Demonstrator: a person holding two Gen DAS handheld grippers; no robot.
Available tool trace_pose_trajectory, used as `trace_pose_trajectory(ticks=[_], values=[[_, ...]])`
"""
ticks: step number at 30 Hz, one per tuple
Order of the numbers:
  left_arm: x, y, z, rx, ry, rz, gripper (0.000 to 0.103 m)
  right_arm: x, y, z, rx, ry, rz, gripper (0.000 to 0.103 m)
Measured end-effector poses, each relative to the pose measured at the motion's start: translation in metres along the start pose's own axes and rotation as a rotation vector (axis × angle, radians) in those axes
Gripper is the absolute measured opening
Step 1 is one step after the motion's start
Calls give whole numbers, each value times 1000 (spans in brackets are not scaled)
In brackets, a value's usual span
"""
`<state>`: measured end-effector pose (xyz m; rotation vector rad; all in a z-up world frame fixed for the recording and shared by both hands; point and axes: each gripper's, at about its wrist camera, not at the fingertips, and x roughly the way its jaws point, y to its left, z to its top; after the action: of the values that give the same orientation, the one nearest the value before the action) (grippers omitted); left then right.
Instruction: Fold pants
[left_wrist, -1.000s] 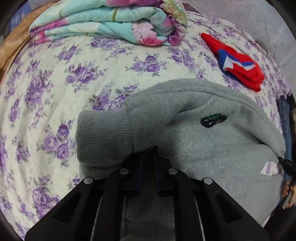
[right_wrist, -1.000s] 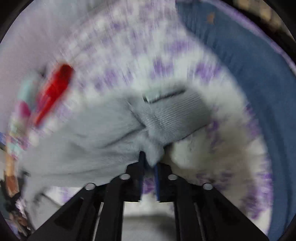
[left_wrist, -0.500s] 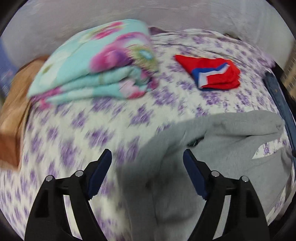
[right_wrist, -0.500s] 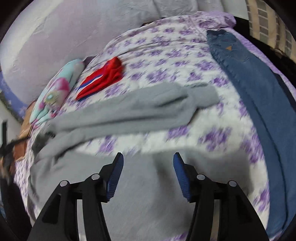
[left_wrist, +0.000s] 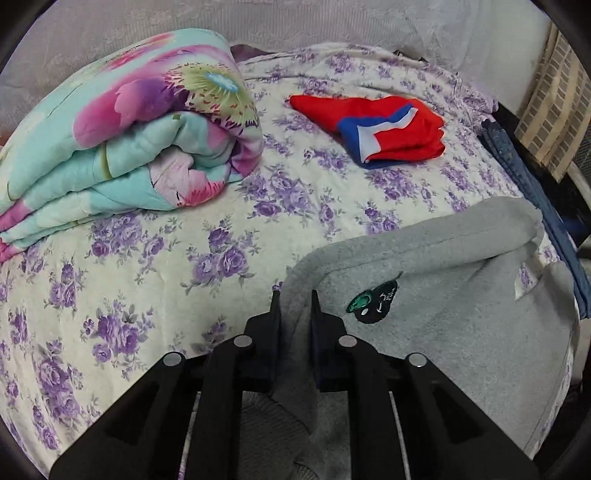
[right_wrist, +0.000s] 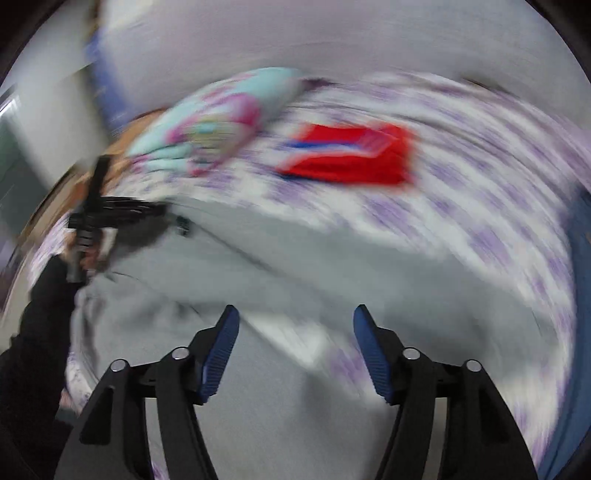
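Grey fleece pants (left_wrist: 436, 295) with a small dark green logo lie folded lengthwise on the flowered bed, at lower right in the left wrist view. My left gripper (left_wrist: 294, 299) is shut on the folded left edge of the pants. In the blurred right wrist view the grey pants (right_wrist: 295, 280) spread across the middle, and my right gripper (right_wrist: 295, 321) hangs open and empty above them. The left gripper (right_wrist: 110, 214) and the hand holding it show at the far left there.
A folded turquoise flowered quilt (left_wrist: 122, 136) lies at the back left of the bed. A folded red, blue and white garment (left_wrist: 380, 125) lies at the back right. Blue jeans (left_wrist: 535, 195) lie along the right edge. A wall stands behind the bed.
Both grippers let go of the pants and opened. The left gripper then shut again on the folded left edge. The right gripper stays open and swings fast, blurring its view.
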<state>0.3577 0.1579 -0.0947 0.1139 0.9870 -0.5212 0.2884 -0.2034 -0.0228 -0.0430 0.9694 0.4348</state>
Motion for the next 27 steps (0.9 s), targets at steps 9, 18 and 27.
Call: trace_pose_trajectory(ticks=[9,18,27], values=[[-7,3,-5,4,-26,-29,12,139,52,93,-335,321,124,66],[0,12,7,-71,-18,47,14,161,41,113,-337,226,71,6],[27,34,13,-171,24,53,11,191,39,114,-269,253,19,6]])
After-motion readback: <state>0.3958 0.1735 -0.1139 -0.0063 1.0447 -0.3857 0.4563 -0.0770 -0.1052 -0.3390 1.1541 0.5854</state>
